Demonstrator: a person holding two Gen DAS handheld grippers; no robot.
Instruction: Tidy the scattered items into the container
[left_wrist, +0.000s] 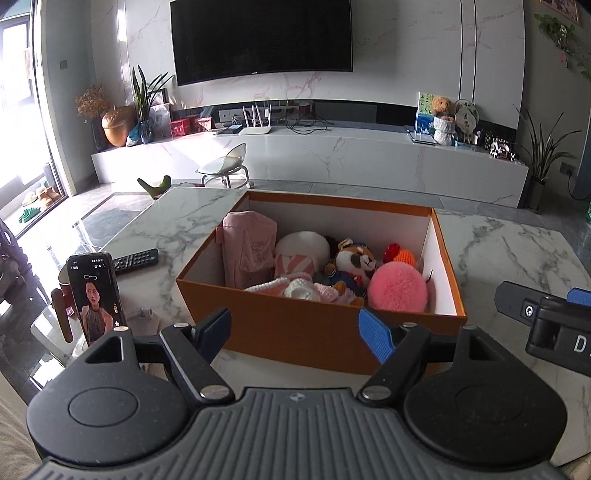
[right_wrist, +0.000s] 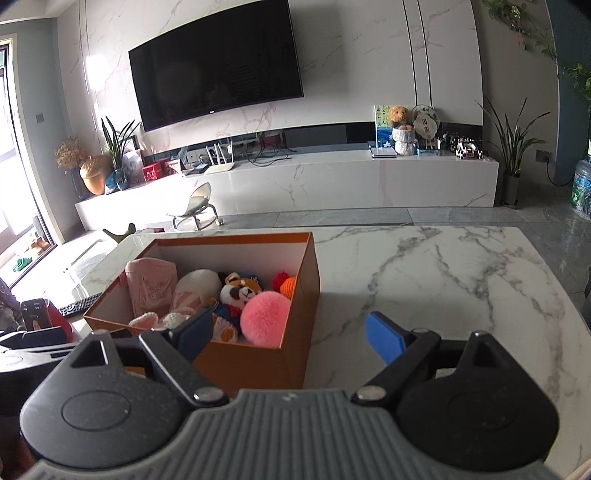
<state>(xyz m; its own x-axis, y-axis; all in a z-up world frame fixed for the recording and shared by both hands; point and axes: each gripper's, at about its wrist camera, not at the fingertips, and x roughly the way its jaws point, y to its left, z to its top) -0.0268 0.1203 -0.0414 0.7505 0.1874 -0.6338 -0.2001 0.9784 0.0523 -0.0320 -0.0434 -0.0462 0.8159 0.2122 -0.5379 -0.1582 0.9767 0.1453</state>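
An orange cardboard box (left_wrist: 295, 332) with a white inside stands on the marble table (left_wrist: 177, 225). It holds a pink garment (left_wrist: 249, 251), a white and pink knitted piece (left_wrist: 301, 254), a plush red panda (left_wrist: 352, 266), a pink pompom (left_wrist: 397, 286) and a small orange and red ball (left_wrist: 402, 254). My left gripper (left_wrist: 297, 334) is open and empty, just in front of the box's near wall. My right gripper (right_wrist: 291, 332) is open and empty, in front of the box's (right_wrist: 258, 362) right corner; its body also shows in the left wrist view (left_wrist: 546, 317).
A phone (left_wrist: 96, 295) on a stand and a remote control (left_wrist: 135, 259) lie left of the box. Bare marble (right_wrist: 443, 280) stretches right of the box. Beyond the table are a small chair (left_wrist: 225, 166), a TV bench and a wall TV.
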